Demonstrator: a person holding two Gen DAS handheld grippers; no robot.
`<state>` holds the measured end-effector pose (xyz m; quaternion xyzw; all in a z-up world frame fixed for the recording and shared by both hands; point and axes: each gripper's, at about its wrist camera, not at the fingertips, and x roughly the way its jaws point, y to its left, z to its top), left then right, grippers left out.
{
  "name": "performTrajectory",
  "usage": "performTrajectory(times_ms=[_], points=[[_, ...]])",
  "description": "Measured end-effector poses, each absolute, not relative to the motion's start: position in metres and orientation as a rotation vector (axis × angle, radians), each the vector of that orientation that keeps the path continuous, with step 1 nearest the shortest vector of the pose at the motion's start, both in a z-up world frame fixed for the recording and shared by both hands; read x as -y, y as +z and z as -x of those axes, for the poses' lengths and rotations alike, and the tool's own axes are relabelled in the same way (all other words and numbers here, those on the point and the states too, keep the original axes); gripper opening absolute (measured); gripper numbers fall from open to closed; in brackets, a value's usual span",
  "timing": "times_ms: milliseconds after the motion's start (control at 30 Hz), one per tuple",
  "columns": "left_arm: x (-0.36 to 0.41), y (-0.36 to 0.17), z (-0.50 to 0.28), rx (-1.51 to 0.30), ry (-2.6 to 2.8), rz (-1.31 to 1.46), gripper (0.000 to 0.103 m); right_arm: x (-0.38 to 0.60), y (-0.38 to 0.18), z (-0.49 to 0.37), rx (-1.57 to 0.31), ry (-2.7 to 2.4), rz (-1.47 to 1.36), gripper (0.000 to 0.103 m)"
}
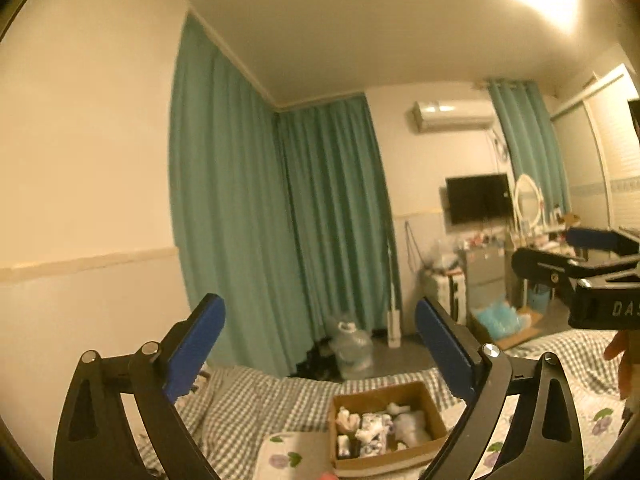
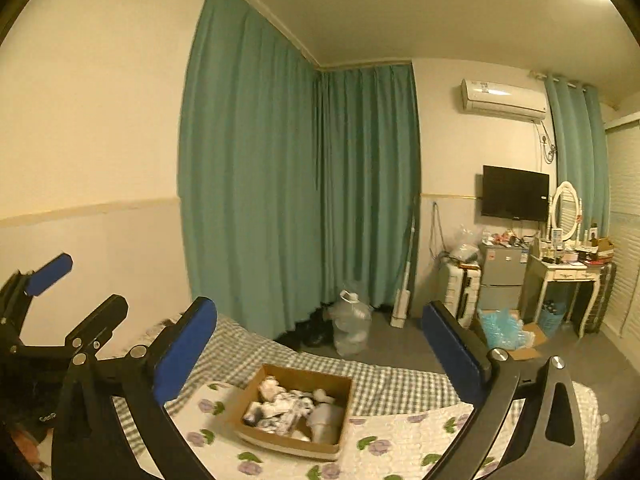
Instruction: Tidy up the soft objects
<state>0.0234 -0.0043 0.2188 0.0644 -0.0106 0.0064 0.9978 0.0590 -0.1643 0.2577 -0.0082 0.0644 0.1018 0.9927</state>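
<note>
Both your left claw (image 1: 320,344) and right claw (image 2: 320,344) were spread and held nothing, raised above the bed (image 2: 392,384). The soft objects (image 2: 288,408) already lay in the cardboard box (image 2: 256,388) mid-bed on the floral quilt (image 2: 384,448); sorting seemingly had not begun.

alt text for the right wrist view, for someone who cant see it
The open right gripper hovers empty above a cardboard box of rolled soft items on a bed with checked and floral bedding. The left gripper shows at the left edge; teal curtains hang behind.
</note>
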Motion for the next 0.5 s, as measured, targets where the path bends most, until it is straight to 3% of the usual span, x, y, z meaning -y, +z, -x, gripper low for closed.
performTrajectory(times_ms=[167, 500], points=[[0.000, 0.179, -0.021, 0.005, 0.038, -0.086, 0.098, 0.159, 0.212, -0.038, -0.122, 0.213, 0.016, 0.103], [0.008, 0.054, -0.054, -0.174, 0.080, -0.077, 0.098, 0.156, 0.054, -0.069, -0.233, 0.208, -0.026, 0.103]])
